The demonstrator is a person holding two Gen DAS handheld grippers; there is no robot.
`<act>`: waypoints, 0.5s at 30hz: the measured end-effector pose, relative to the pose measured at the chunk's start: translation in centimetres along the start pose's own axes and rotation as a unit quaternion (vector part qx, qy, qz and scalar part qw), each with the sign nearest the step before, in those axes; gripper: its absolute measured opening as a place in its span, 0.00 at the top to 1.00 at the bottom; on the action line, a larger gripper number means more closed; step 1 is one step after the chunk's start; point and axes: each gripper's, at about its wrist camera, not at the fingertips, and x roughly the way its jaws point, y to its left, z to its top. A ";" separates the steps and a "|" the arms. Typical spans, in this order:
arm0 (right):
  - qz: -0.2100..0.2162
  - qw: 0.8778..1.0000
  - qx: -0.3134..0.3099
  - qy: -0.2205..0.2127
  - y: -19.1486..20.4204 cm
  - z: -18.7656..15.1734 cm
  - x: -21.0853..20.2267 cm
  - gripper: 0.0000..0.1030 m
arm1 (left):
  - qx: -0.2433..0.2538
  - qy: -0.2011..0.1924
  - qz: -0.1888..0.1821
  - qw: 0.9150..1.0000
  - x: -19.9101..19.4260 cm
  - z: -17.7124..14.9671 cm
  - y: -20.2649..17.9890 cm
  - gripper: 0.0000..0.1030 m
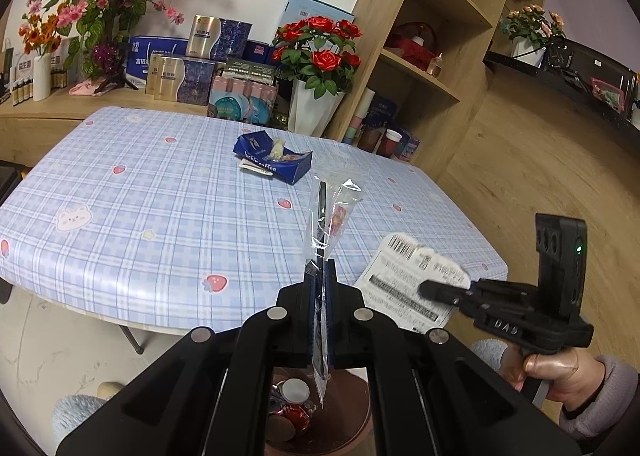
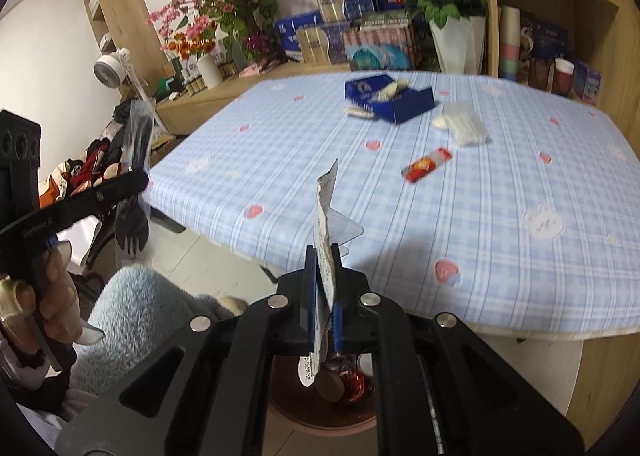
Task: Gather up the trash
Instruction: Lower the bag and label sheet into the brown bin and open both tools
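My left gripper [image 1: 320, 276] is shut on a clear plastic packet holding a black fork [image 1: 326, 216]; the packet also shows in the right wrist view [image 2: 134, 184], hanging from the left gripper [image 2: 140, 180]. My right gripper [image 2: 325, 276] is shut on a white printed paper receipt [image 2: 326, 224], which also shows in the left wrist view [image 1: 408, 280], held by the right gripper [image 1: 428, 288]. Both hang over a brown trash bin [image 1: 348, 396] [image 2: 288, 404] with cans inside, in front of the table [image 2: 520, 280]. On the table lie a blue coffee box [image 2: 390, 96], a red wrapper [image 2: 426, 164] and a white plastic bag [image 2: 460, 124].
The table has a blue plaid cloth [image 1: 140, 196]. Behind it stand boxes, a vase of red roses [image 1: 316, 96] and pink flowers. Wooden shelves [image 1: 420, 56] stand at the right. A fan [image 2: 110, 68] and clothes are at the left. My blue fleece knee [image 2: 132, 316] is beside the bin.
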 end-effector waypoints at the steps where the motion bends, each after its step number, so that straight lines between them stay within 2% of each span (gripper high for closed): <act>1: 0.002 1.000 0.003 0.005 0.0 -0.3 0.3 0.90 | 0.000 0.002 0.000 1.000 0.0 -0.1 0.0 0.96; 4: 0.008 1.000 0.012 0.015 -0.1 -0.8 0.9 0.90 | 0.000 0.005 0.001 1.000 0.2 -0.4 0.0 0.96; 6: 0.011 1.000 0.017 0.019 -0.1 -1.0 1.2 0.79 | 0.001 0.006 0.000 1.000 0.2 -0.4 -0.1 0.96; 8: 0.012 1.000 0.019 0.014 -0.1 -0.9 1.1 0.60 | 0.002 0.007 0.000 1.000 0.3 -0.5 -0.2 0.96; 9: 0.008 1.000 0.017 0.008 0.0 -0.9 0.9 0.56 | 0.004 0.008 0.000 1.000 0.4 -0.6 -0.3 0.96; 11: -0.004 1.000 0.013 -0.004 0.0 -0.7 0.5 0.36 | 0.007 0.008 0.000 1.000 0.5 -0.7 -0.5 0.96; 15: -0.021 0.999 0.010 -0.034 -0.3 -0.3 -0.5 0.15 | 0.012 0.015 -0.001 1.000 0.9 -1.1 -0.8 0.96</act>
